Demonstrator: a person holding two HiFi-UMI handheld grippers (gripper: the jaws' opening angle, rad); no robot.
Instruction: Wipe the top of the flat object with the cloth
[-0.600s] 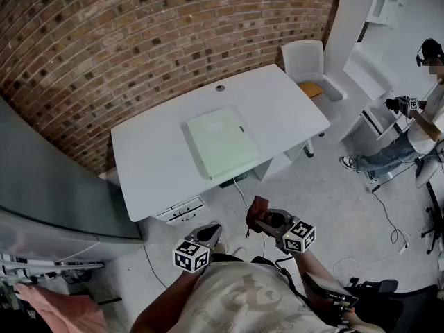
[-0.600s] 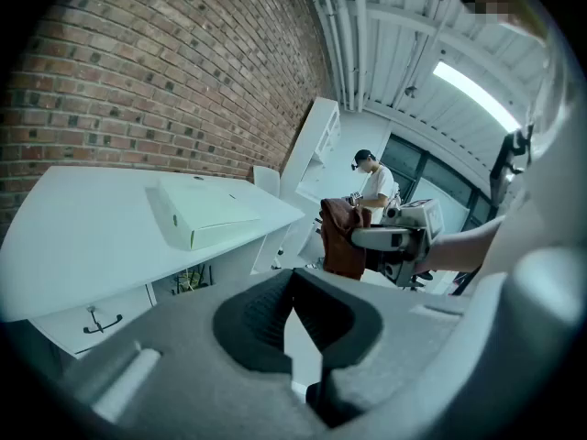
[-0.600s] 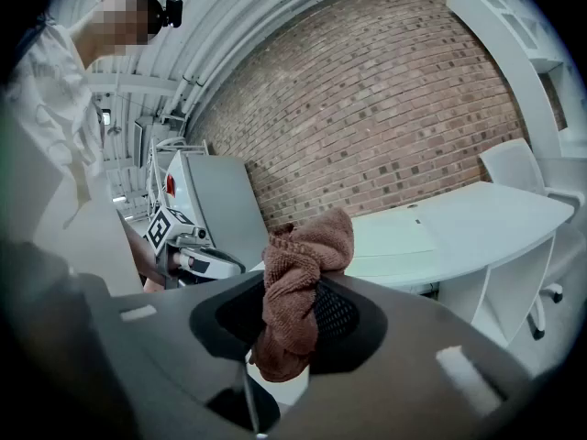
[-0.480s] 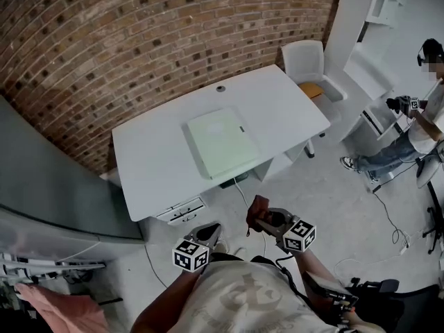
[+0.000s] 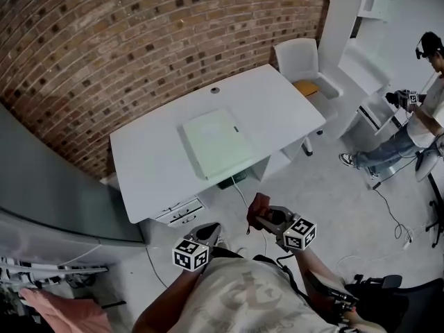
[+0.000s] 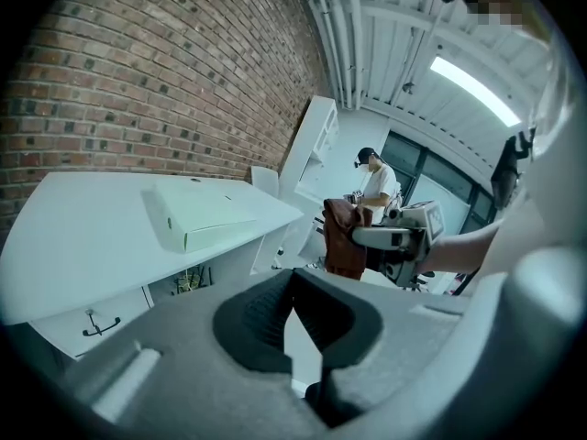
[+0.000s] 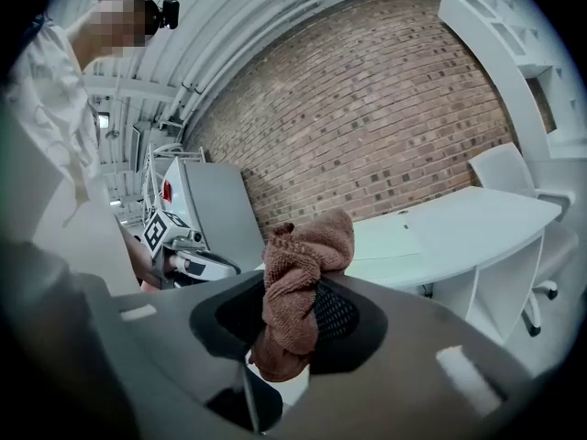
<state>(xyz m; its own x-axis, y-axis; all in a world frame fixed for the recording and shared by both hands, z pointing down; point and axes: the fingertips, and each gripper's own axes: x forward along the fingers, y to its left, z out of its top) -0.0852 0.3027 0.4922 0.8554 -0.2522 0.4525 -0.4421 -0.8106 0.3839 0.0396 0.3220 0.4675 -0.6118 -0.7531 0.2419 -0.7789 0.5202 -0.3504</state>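
A flat pale green box lies on the white desk, well ahead of both grippers. It also shows in the left gripper view as the box and in the right gripper view as the box. My right gripper is held low, near my body and short of the desk, shut on a bunched brown cloth. The cloth fills the right gripper between its pads. My left gripper is beside it, shut and holding nothing; its jaws meet.
A white chair stands at the desk's far right end. Another person stands at the right. A grey cabinet is at the left. Cables trail over the floor. Behind the desk is a brick wall.
The head view has shifted slightly, so the desk sits a little higher and further left. Both grippers keep their places, and the cloth stays in the right one.
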